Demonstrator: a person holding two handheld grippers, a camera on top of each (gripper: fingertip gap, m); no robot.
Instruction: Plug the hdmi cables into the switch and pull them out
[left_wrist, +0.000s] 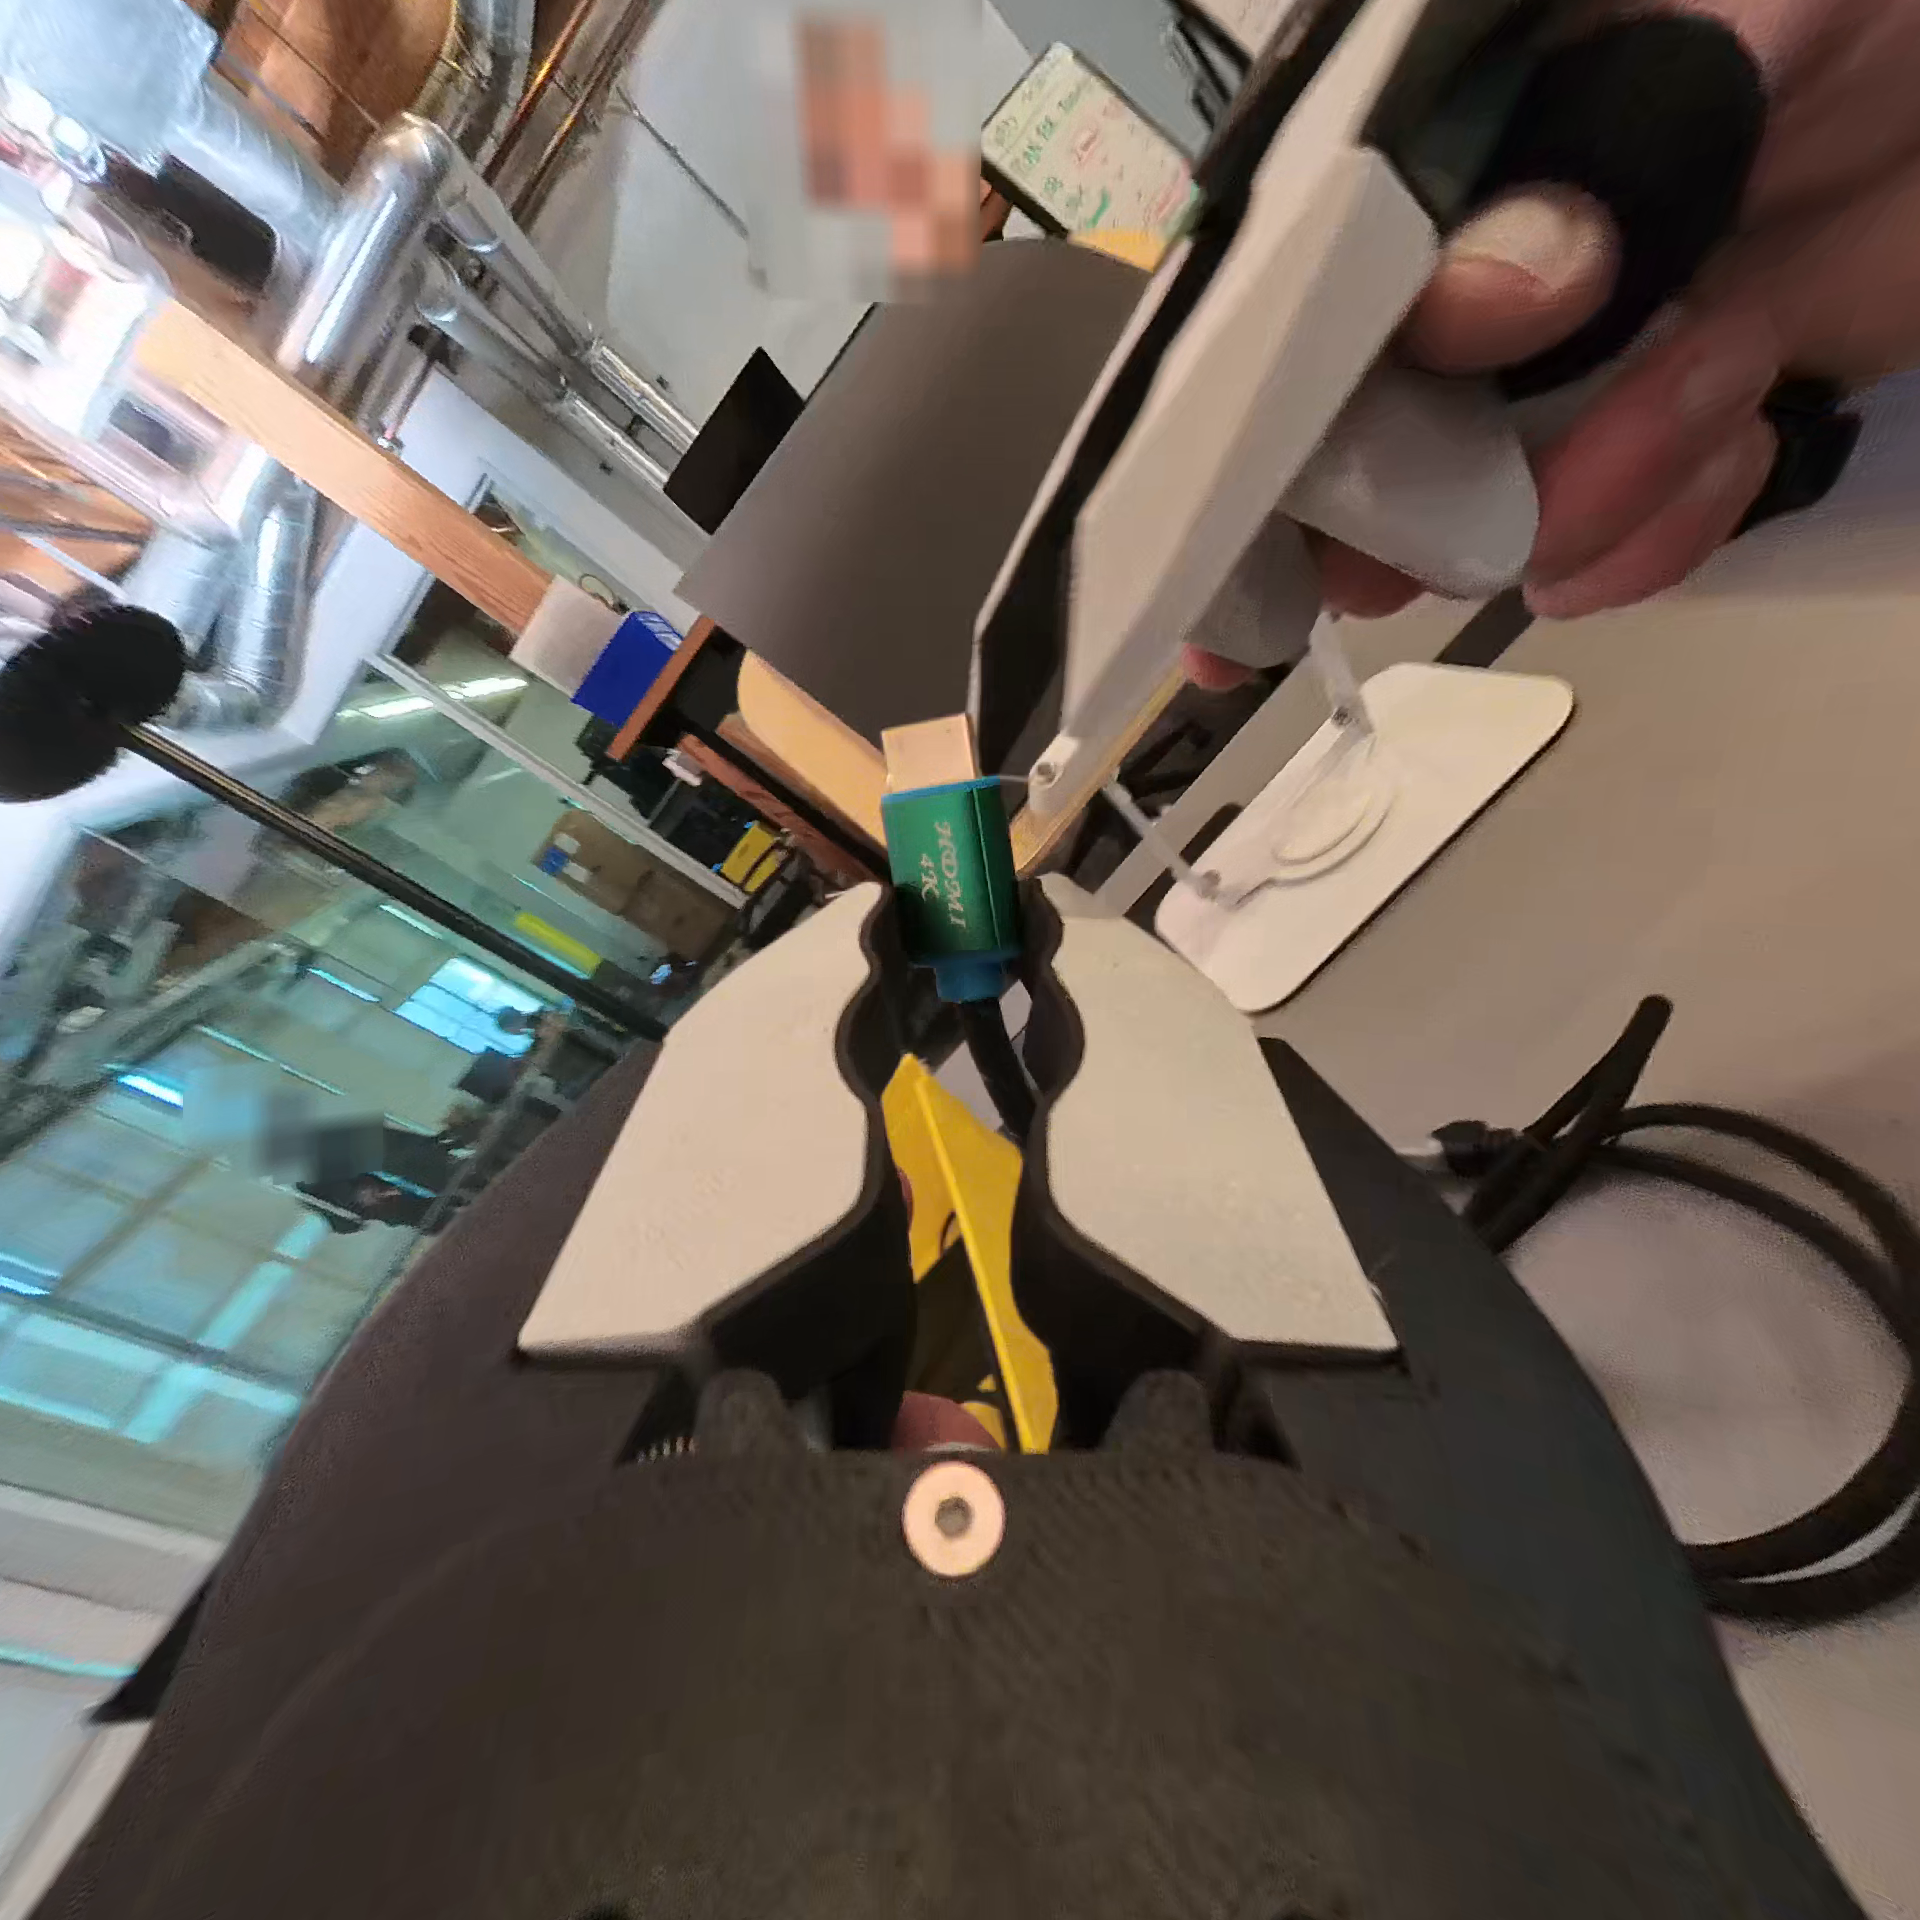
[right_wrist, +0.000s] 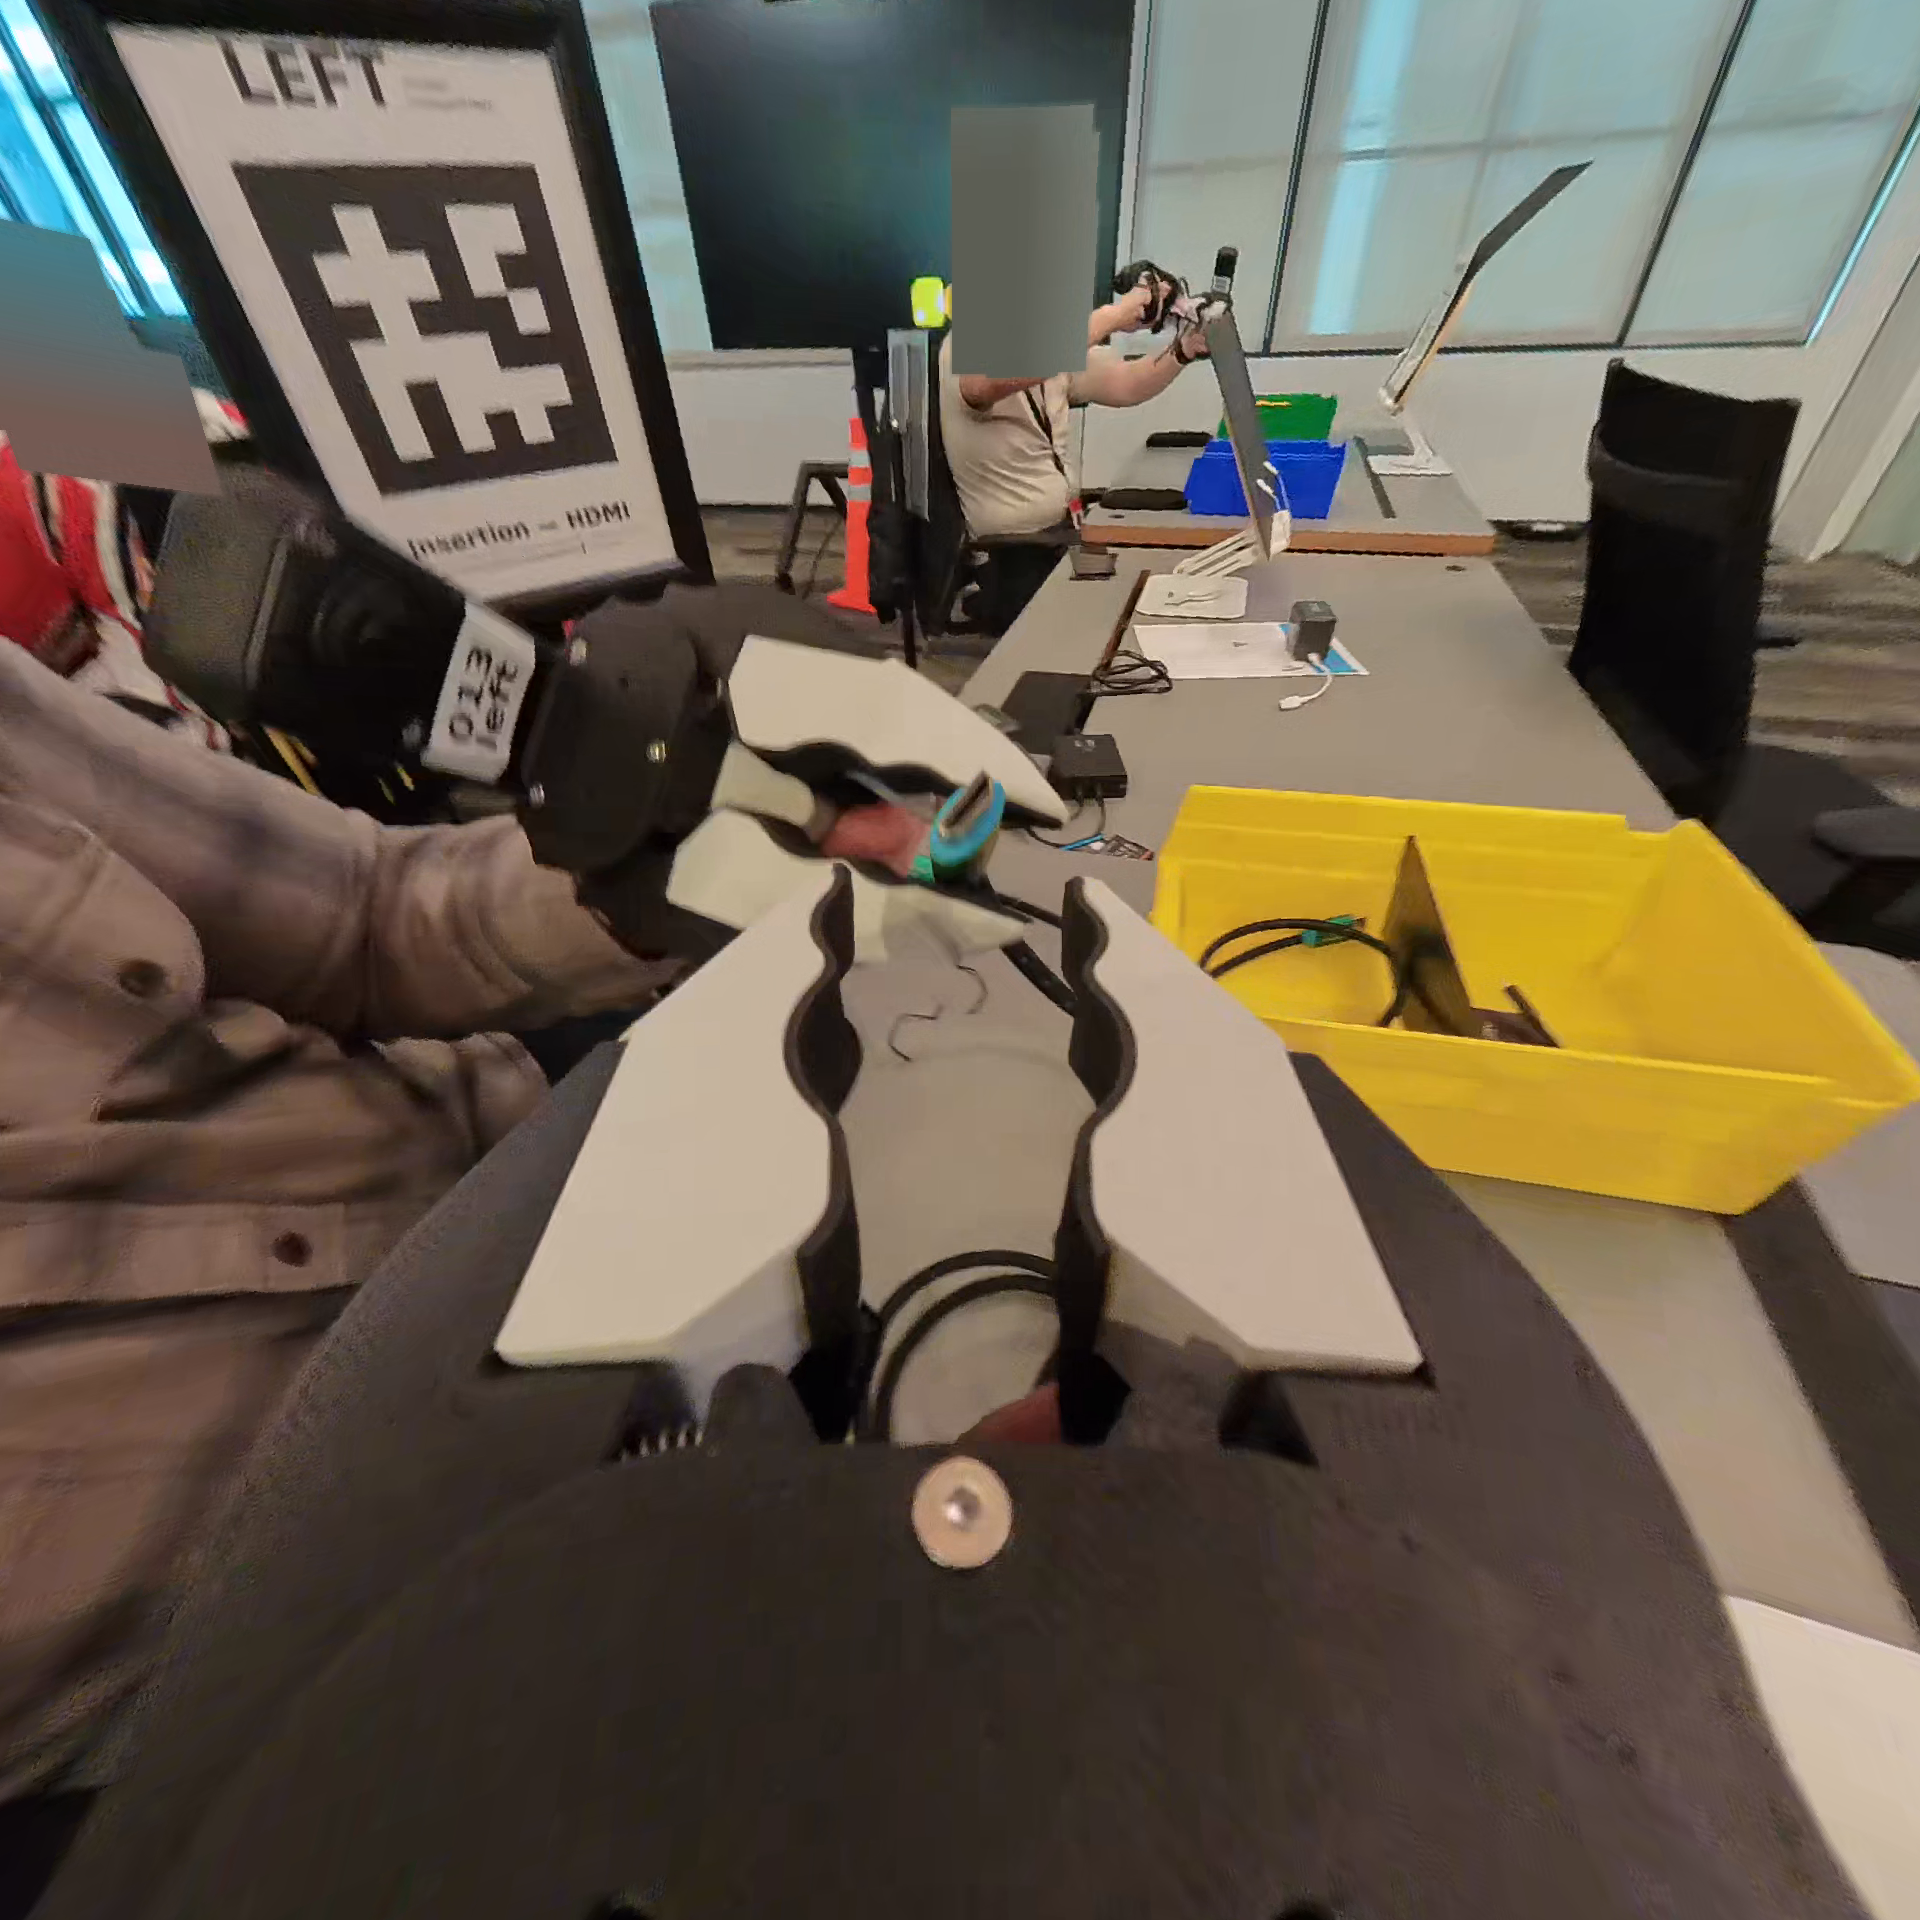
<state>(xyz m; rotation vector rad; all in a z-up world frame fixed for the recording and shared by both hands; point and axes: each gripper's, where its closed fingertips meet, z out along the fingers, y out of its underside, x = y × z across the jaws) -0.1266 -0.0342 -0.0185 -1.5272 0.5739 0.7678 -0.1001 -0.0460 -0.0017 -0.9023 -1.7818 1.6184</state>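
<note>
My left gripper (left_wrist: 954, 909) is shut on a green HDMI plug (left_wrist: 948, 883) with blue ends. Its metal tip points away from me and its black cable (left_wrist: 1003, 1081) runs back between the fingers. In the right wrist view the left gripper (right_wrist: 997, 862) holds this plug (right_wrist: 964, 823) in the air just beyond my right gripper (right_wrist: 961, 902), which is open and empty. A small black box (right_wrist: 1087, 764) with cables, maybe the switch, sits on the grey table (right_wrist: 1455, 717) behind. A second green plug (right_wrist: 1340, 928) lies in the yellow bin (right_wrist: 1558, 1132).
A hand (left_wrist: 1683, 436) holds the right gripper, with one white finger (left_wrist: 1143, 540) at the left view's top right. Coiled black cable (left_wrist: 1787, 1382) lies on the table. A white stand base (left_wrist: 1382, 821) is beyond it. A marker sign (right_wrist: 416, 312), a seated person (right_wrist: 1013, 447) and a black chair (right_wrist: 1673, 582) stand around.
</note>
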